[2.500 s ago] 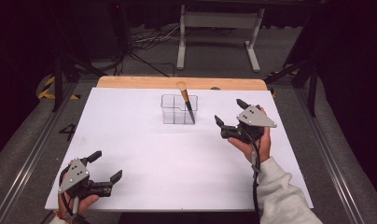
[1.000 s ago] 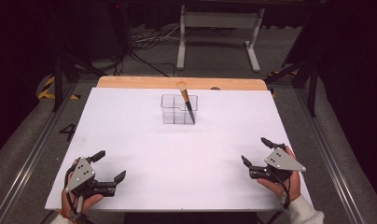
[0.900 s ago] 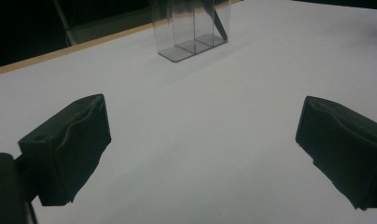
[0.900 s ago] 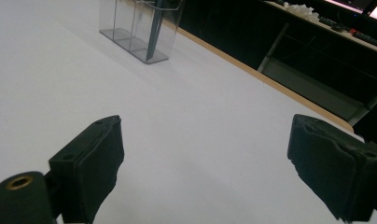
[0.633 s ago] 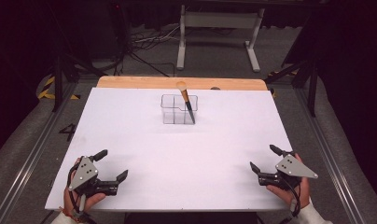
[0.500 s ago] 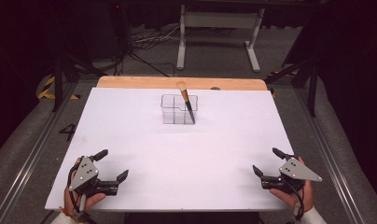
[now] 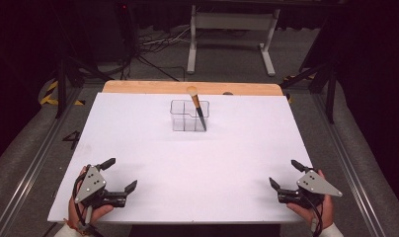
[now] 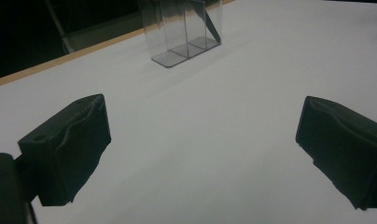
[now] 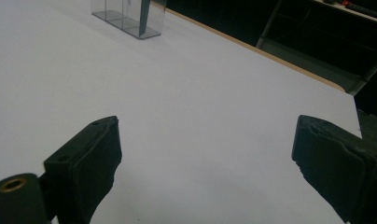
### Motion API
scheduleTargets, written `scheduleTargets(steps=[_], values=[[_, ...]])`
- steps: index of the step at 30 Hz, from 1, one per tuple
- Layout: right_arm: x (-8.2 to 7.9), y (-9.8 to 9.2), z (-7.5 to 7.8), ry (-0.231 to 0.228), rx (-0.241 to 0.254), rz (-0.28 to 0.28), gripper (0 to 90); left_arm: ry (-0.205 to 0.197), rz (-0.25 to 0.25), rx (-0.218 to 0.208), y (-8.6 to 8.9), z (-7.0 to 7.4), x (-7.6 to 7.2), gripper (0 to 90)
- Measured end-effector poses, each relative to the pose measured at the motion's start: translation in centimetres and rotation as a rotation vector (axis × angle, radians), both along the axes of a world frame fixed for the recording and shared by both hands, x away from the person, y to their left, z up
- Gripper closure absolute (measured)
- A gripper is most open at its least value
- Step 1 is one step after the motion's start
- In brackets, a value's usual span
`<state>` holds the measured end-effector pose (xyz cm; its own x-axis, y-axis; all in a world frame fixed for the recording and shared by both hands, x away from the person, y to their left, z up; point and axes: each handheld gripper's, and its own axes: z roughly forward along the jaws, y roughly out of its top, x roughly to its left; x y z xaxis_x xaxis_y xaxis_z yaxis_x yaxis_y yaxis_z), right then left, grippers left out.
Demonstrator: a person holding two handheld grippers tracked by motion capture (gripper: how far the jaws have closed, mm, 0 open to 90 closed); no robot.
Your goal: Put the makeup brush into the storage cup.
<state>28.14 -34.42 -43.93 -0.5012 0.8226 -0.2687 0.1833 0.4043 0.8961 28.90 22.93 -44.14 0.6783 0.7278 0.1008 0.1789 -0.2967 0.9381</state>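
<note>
item: makeup brush (image 7: 197, 108), standing tilted, bristles up, in the right compartment of clear organizer (image 7: 189, 115) at the far middle of white table (image 7: 187, 163).
tools: left gripper (image 7: 120, 178) and right gripper (image 7: 283, 174), both spread wide, empty, parked at the near corners, well apart from the organizer.
step, judged: placing done, at rest.
next: nothing, or a long forward reach.
</note>
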Motion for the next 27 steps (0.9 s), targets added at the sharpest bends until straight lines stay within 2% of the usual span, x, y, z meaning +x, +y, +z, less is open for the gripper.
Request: scheduleTargets(steps=[11, 15, 27], values=[[-0.63, 0.06, 0.13, -0.016, 0.010, -0.037, 9.8, -0.007, -0.014, 0.007, -0.49, 0.17, -0.10, 3.6], [-0.65, -0.19, 0.27, -0.036, 0.022, -0.045, 10.7, 0.001, -0.014, 0.013, -0.51, 0.14, 0.11, 3.6], [-0.33, -0.47, 0.26, -0.029, 0.039, -0.048, 10.6, 0.013, -0.018, 0.013, -0.39, -0.03, 0.47, 3.7]])
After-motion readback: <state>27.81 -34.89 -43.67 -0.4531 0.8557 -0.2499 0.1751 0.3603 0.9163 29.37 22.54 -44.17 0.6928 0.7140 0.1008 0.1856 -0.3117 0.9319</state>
